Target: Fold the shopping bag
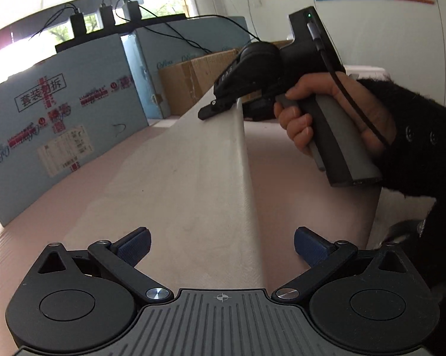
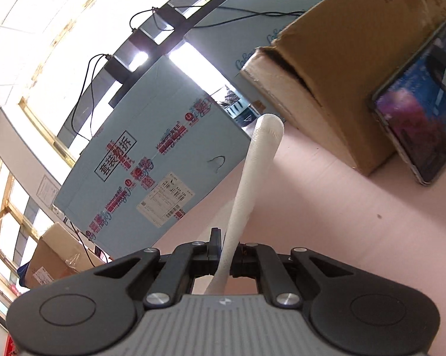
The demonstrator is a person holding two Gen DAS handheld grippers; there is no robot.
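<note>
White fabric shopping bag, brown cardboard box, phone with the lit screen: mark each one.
White fabric shopping bag (image 1: 193, 178), left wrist view, on its raised panel.
Brown cardboard box (image 2: 341, 68), right wrist view, on its side face.
Phone with lit screen (image 2: 422, 109), right wrist view, mid-screen.

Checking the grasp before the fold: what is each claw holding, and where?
Right claw pinches the white shopping bag at its raised top edge; left claw is open, holding nothing.

White fabric shopping bag (image 1: 193, 178): near end hidden beneath the left gripper (image 1: 222, 244). Black fuzzy sleeve (image 1: 425, 148), right of that gripper: cut by frame edge. Dark upright phone (image 2: 422, 103), ahead-right of the right gripper (image 2: 227, 249): screen blurred, unreadable.
</note>
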